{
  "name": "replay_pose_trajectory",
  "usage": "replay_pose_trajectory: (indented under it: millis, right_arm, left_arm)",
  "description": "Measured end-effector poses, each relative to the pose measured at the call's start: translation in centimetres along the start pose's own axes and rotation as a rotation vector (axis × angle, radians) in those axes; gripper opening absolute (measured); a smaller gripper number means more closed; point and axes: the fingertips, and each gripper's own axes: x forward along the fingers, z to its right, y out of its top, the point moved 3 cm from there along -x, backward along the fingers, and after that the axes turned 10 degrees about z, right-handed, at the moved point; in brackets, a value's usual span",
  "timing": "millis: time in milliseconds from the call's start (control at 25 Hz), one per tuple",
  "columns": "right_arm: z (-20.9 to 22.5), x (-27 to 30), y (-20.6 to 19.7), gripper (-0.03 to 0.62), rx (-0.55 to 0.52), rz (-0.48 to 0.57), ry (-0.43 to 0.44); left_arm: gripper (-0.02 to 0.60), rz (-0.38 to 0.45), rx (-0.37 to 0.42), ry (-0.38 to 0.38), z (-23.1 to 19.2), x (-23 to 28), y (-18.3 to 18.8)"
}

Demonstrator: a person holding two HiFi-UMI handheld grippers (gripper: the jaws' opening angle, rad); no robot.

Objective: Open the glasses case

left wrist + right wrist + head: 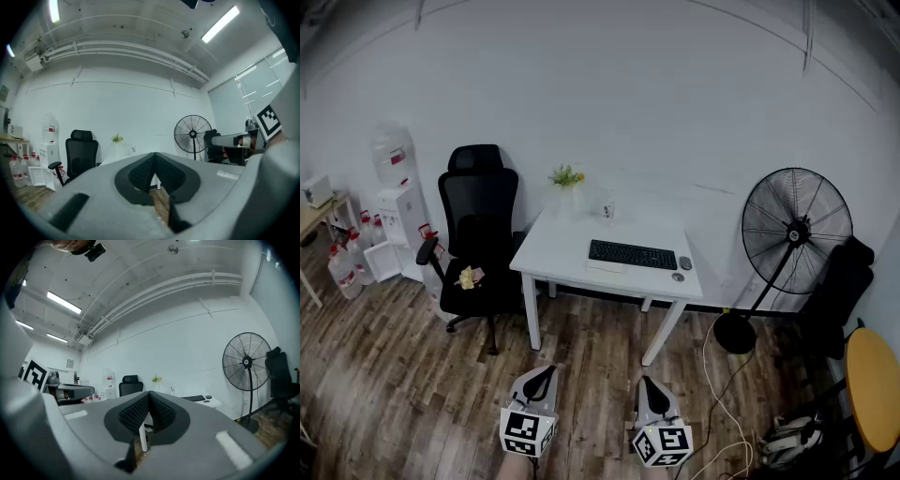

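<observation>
Left gripper (541, 375) and right gripper (646, 384) are pinched shut and empty, well short of the desk (572, 251) at twelve o'clock; no glasses case is discernible there, so nearing squarely to locate it seems wise.

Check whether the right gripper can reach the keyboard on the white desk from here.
Probably not yet. The right gripper, jaws shut, hangs over the wooden floor well short of the white desk that bears the keyboard. Nothing stands in between, so stepping closer should bring it within reach.
</observation>
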Motion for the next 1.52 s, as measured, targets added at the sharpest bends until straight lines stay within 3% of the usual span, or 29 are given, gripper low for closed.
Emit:
replay_pose_trajectory:
  millis: [720,1160,1520]
  right_arm:
    - [0.2,0.7,-0.4,0.011,0.035,-0.01,0.02]
    - [1.2,0.2,-0.5,0.012,0.033,-0.018,0.012]
    - [1.6,-0.2,-0.4,0.012,0.037,-0.012,0.01]
  left_arm:
    - [0.008,-0.018,0.001,-0.011,0.5,1.0,-0.5]
    - [0.009,-0.015,-0.034,-0.078,2.5,1.6,-0.5]
    - [0.125,0.001,-0.061,-0.069,2.3,1.1,-0.4]
